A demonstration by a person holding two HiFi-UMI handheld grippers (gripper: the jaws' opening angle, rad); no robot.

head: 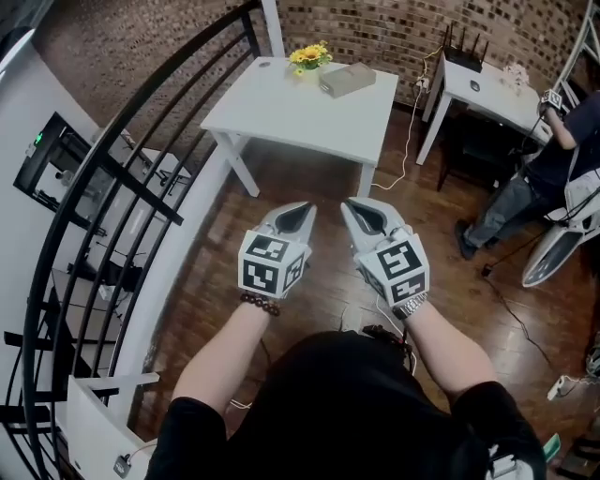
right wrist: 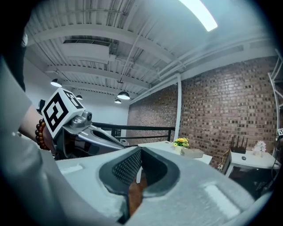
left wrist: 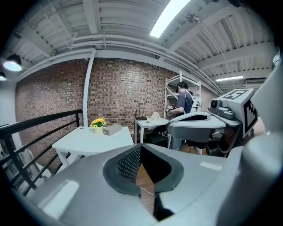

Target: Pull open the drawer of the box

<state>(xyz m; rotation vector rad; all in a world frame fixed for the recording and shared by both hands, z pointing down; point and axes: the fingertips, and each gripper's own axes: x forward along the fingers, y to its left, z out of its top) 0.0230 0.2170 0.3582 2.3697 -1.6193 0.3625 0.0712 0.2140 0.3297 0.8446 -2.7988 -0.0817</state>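
Observation:
The box [head: 347, 80] is a flat grey-beige case lying on the far side of the white table [head: 291, 112], beside a pot of yellow flowers [head: 309, 58]. Its drawer cannot be made out from here. Both grippers hang over the wooden floor, well short of the table. My left gripper [head: 302, 210] is shut with nothing in it, and so is my right gripper [head: 357, 205] beside it. The left gripper view shows the box [left wrist: 111, 129] far ahead past the shut left gripper [left wrist: 140, 148]. From the shut right gripper [right wrist: 140, 152], the box [right wrist: 192, 152] is small and distant.
A black railing [head: 112, 187] curves along the left. A second white table [head: 487, 94] with a router stands at the back right, with a person [head: 544, 169] next to it. Cables [head: 408, 141] trail over the floor. A brick wall [head: 394, 28] closes the back.

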